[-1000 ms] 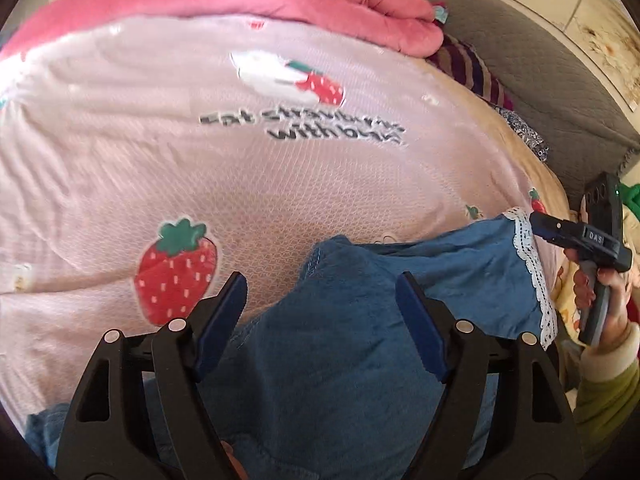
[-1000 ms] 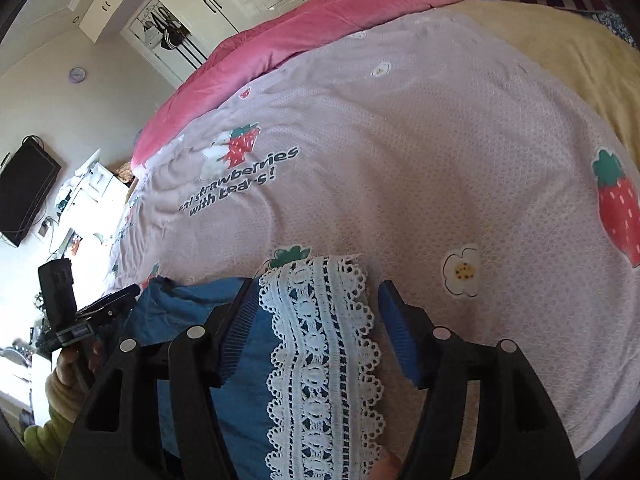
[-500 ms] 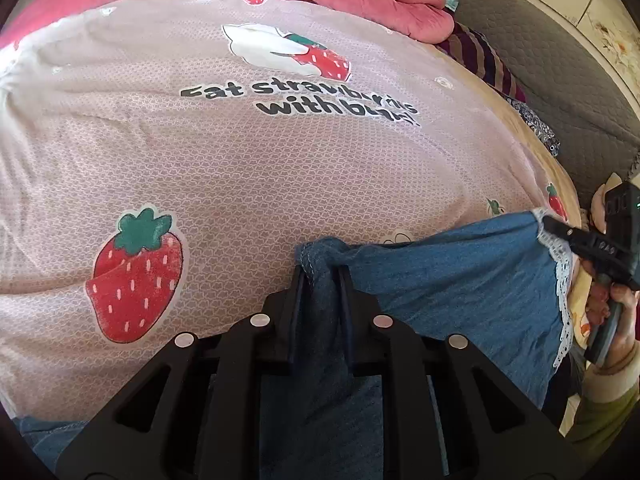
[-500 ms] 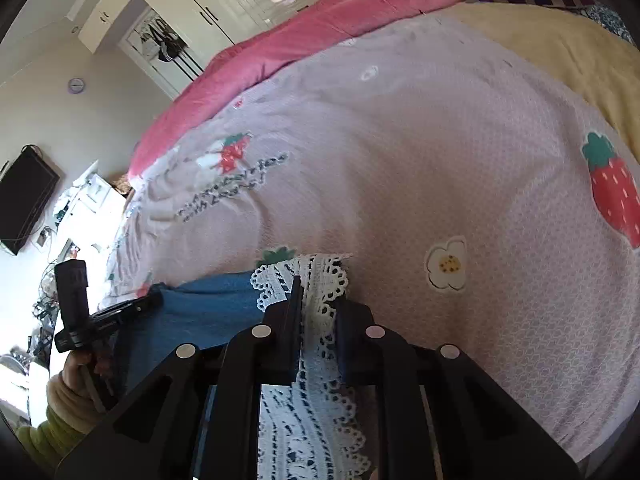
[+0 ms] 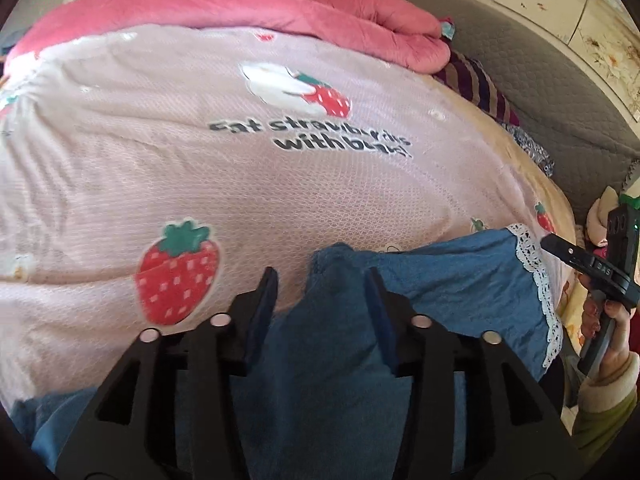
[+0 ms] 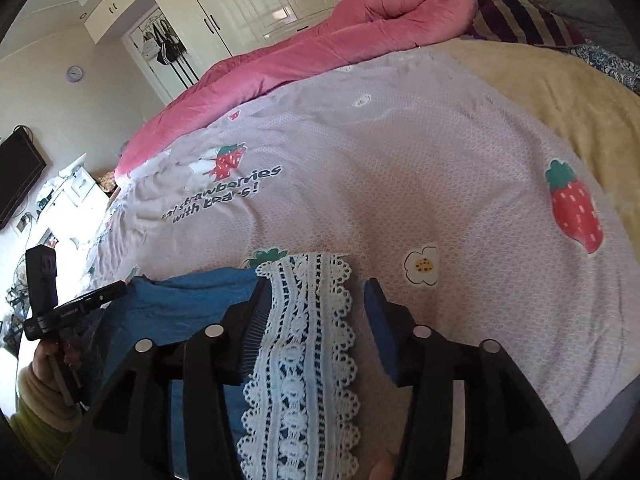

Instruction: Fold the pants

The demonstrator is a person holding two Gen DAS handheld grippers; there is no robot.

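Blue denim pants point(image 5: 332, 360) with a white lace hem point(image 5: 536, 280) lie on a pink strawberry-print bedspread point(image 5: 240, 184). My left gripper point(image 5: 322, 296) is open, its blue pads either side of a raised fold of the pants' edge. My right gripper point(image 6: 316, 300) is open over the lace hem point(image 6: 304, 344), which lies between its fingers. The right gripper also shows at the right edge of the left wrist view point(image 5: 580, 264), and the left gripper at the left edge of the right wrist view point(image 6: 80, 304).
A pink duvet point(image 5: 280, 12) is bunched along the far side of the bed. Striped pillows point(image 5: 480, 88) and a grey headboard point(image 5: 540, 80) are at the right. A yellow sheet point(image 6: 560, 96) lies beyond the bedspread. Wardrobes point(image 6: 240, 8) and a TV point(image 6: 16, 176) stand across the room.
Both grippers were open a second ago, shut on the pants half a second ago, and have now opened again, letting go of the fabric.
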